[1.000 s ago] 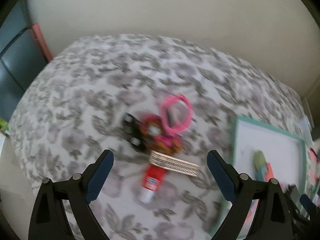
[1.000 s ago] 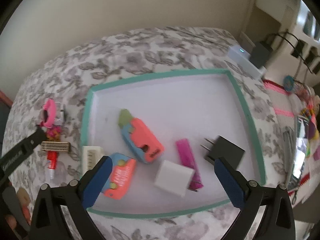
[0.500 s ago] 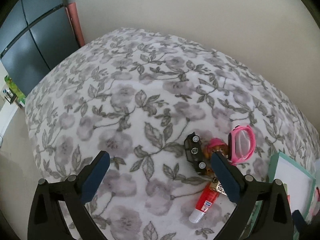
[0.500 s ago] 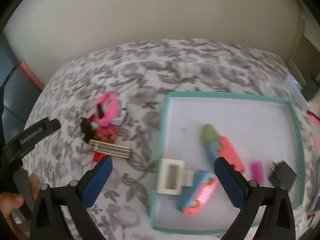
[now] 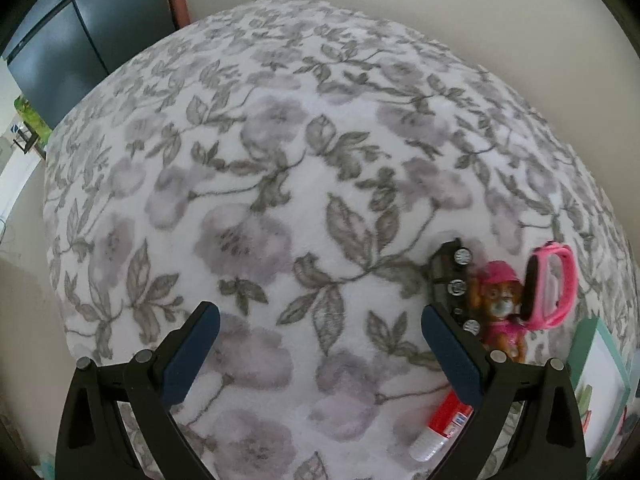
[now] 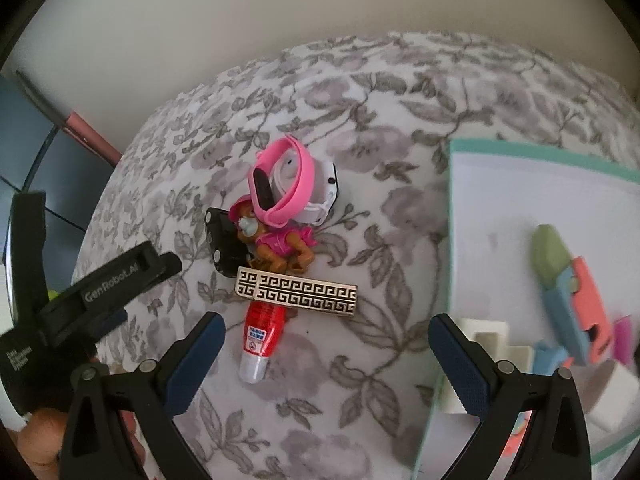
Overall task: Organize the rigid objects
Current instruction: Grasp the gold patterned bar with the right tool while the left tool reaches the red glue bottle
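1. At centre frame of the right wrist view: tight cluster on the floral cloth — gold patterned bar overlapping red glue tube, toy pup and pink band touching.
2. Risk: dragging or scattering neighbours when gripping one piece; caused by overlap.
3. Right gripper: spread wide, empty; tube just inside left fingertip, bar above the gap.
4. Left gripper: spread, empty; cluster at lower right, behind right finger.
5. Teal tray: right edge.

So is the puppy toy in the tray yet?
Not yet. The puppy toy lies on the flowery cloth, left of the tray.
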